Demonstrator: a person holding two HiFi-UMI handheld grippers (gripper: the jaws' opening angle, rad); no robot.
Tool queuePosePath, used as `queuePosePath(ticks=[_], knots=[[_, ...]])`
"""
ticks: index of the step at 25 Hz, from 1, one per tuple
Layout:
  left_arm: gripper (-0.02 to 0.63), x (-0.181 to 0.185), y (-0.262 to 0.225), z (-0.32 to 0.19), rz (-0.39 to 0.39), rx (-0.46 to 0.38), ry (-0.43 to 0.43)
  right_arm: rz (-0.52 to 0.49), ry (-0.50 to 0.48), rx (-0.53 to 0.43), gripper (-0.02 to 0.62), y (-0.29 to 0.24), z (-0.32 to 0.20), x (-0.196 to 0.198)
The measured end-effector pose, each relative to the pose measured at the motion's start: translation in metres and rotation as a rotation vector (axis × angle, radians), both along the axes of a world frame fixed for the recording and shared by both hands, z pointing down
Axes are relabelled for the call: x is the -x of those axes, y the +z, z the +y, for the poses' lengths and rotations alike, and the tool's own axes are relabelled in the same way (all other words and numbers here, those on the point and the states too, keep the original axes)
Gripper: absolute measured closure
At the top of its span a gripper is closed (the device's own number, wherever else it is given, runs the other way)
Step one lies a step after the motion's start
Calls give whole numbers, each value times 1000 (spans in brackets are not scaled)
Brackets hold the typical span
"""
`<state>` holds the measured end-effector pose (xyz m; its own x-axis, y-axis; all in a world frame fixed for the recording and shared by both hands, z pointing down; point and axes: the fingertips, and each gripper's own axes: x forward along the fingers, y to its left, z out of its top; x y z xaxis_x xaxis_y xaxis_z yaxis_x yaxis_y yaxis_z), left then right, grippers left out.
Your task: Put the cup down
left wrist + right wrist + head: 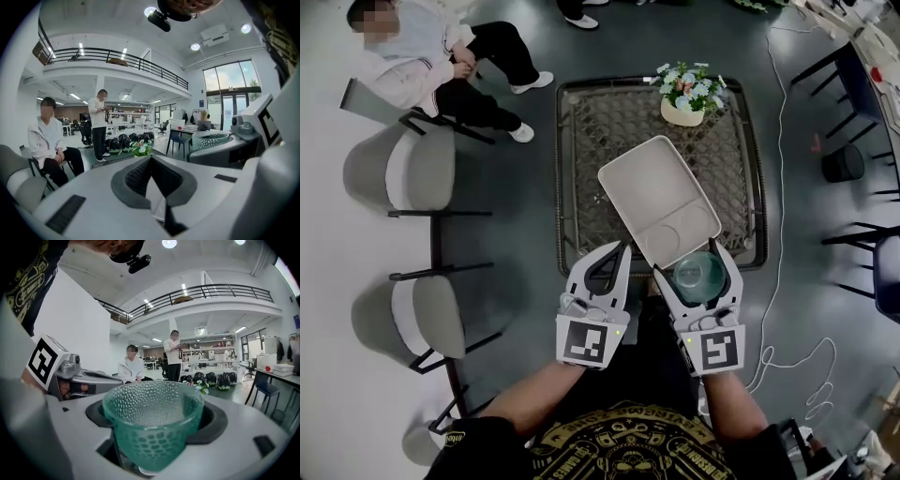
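A green dimpled glass cup (698,277) stands upright between the jaws of my right gripper (694,265), which is shut on it. In the right gripper view the cup (152,427) fills the middle, mouth upward. It hangs over the near edge of the wicker-topped table (581,141), just past the near corner of a beige tray (652,192) that has a round recess. My left gripper (614,258) is beside it on the left, shut and empty; in the left gripper view its jaws (151,161) meet with nothing between them.
A pot of flowers (686,91) stands at the table's far side. Two grey chairs (417,169) are to the left, and a person (422,66) sits at the far left. Dark chairs (862,84) and a white cable (783,244) lie to the right.
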<state>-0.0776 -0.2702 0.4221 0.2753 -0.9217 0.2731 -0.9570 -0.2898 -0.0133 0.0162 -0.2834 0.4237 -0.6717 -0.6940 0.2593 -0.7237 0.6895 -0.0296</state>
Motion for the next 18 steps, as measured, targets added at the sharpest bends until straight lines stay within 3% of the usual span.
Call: queuePosePath(ticks=[7, 18], knots=[[606, 3, 25, -13, -26, 23, -37, -65, -48, 51, 192, 23, -7, 17], [606, 14, 70, -20, -55, 79, -73, -77, -94, 85, 192, 66, -17, 37]])
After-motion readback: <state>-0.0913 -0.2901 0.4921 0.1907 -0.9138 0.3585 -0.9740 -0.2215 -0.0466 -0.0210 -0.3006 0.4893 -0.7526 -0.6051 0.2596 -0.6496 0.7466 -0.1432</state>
